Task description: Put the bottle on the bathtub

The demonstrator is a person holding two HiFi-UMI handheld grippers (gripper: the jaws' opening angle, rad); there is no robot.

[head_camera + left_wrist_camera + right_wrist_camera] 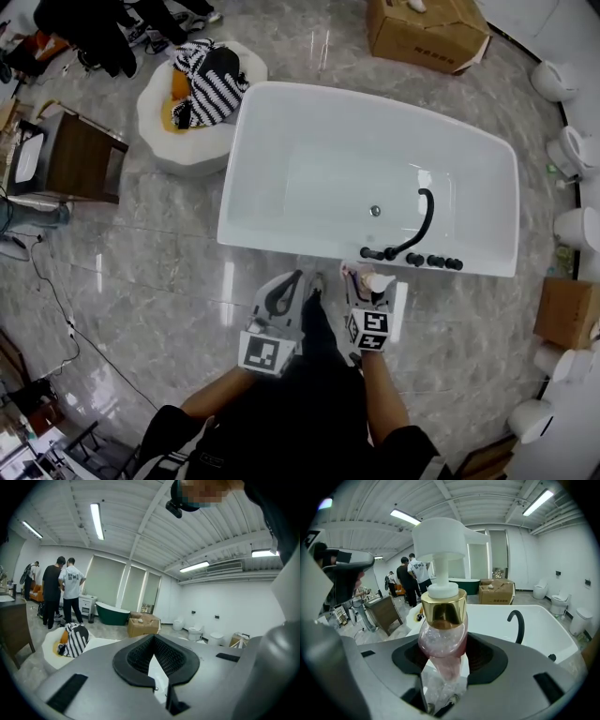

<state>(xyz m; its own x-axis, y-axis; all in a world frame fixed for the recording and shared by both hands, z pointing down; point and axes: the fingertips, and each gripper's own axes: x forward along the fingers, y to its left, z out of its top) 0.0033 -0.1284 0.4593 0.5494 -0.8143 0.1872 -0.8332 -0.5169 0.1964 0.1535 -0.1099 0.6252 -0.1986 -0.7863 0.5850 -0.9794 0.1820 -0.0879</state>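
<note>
Head view has the person standing at the near long side of the white bathtub, with both grippers held out above the marble floor, just short of the tub's rim. The right gripper has its jaws clamped on the bottle, so the bottle is carried in the air and is not yet on the tub. In the right gripper view, the bottle is clear and pinkish, and the jaws pinch its narrow lower body. Its gold collar and white pump head stick out past the tips. Its long axis therefore runs roughly along the jaws, pump end leading, though the wide lens makes it hard to say whether it is truly upright. The tub's rim lies straight ahead of and below the bottle, and the black faucet and its knobs sit just beyond, a little to the right. The left gripper hangs beside the right one, and its own view shows its jaws closed to a point with nothing between them. Because the right hand is nearer the faucet end and already holds the bottle, the coming move looks like a short reach forward. The base would need to swing down so the bottle can stand on the flat ledge clear of the knobs.
</note>
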